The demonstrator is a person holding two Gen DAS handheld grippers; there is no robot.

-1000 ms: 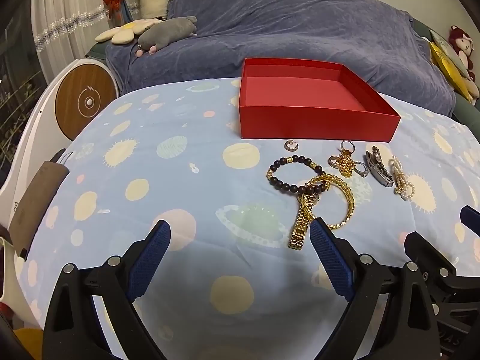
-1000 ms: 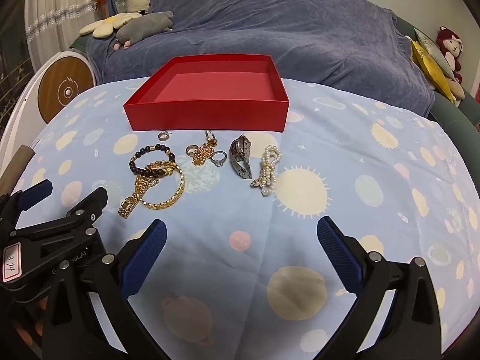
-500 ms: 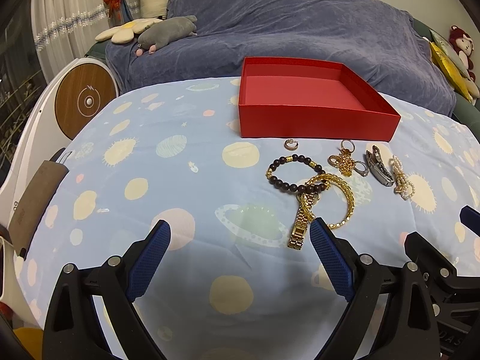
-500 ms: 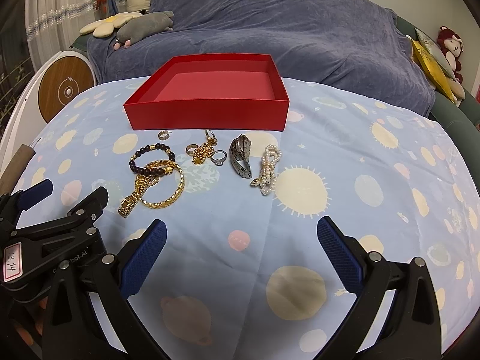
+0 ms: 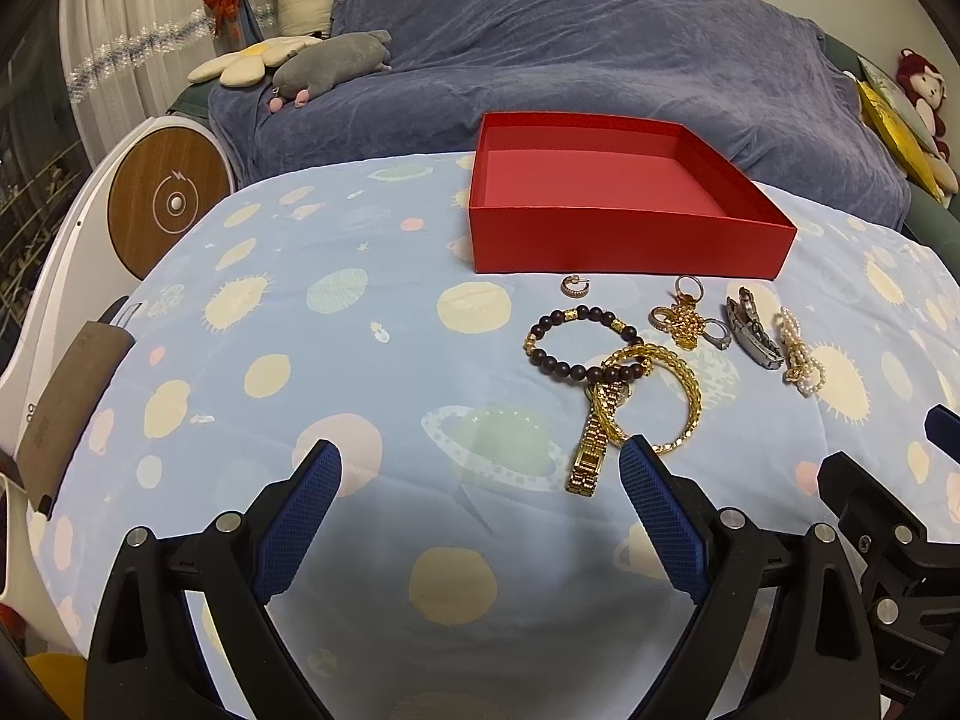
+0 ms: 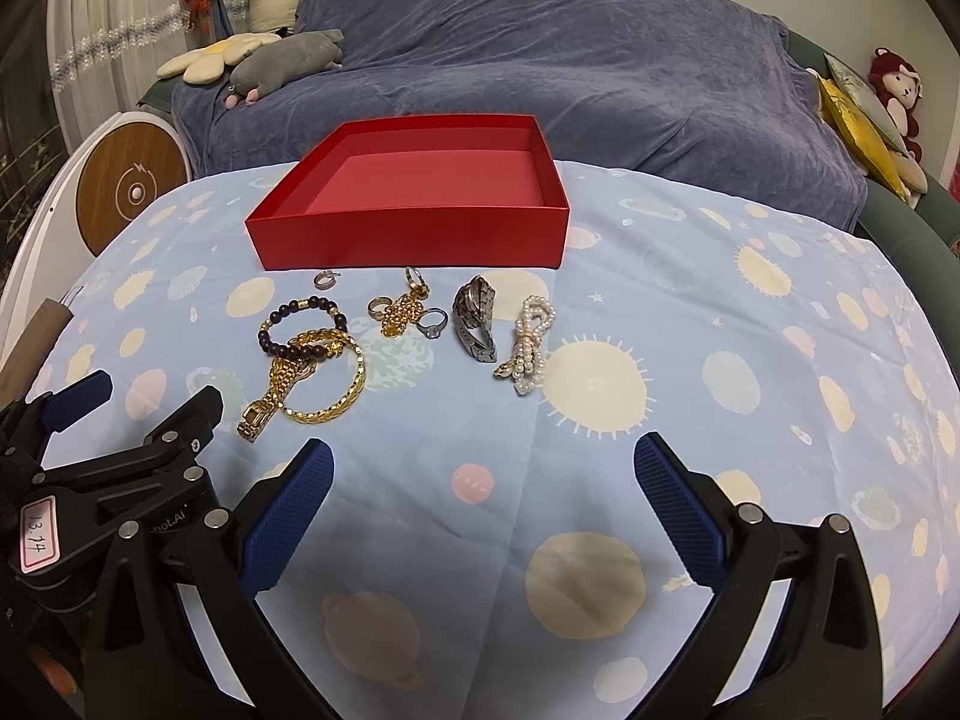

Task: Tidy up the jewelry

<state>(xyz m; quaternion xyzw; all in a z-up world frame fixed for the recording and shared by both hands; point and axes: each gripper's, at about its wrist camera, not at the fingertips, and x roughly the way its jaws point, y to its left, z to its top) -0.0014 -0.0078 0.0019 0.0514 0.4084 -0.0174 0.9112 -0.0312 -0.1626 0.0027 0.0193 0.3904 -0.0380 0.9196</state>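
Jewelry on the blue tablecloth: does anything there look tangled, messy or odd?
Yes. The gold watch, gold chain bracelet and dark bead bracelet overlap in one tangle, so lifting one may drag the others. The remaining pieces lie separately, and the red box is empty. Nothing looks broken.

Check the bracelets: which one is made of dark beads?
The dark beaded bracelet, the leftmost ring of brown beads with gold spacers. The gold chain bangle overlaps it; the pearl bracelet lies bunched at the far right.
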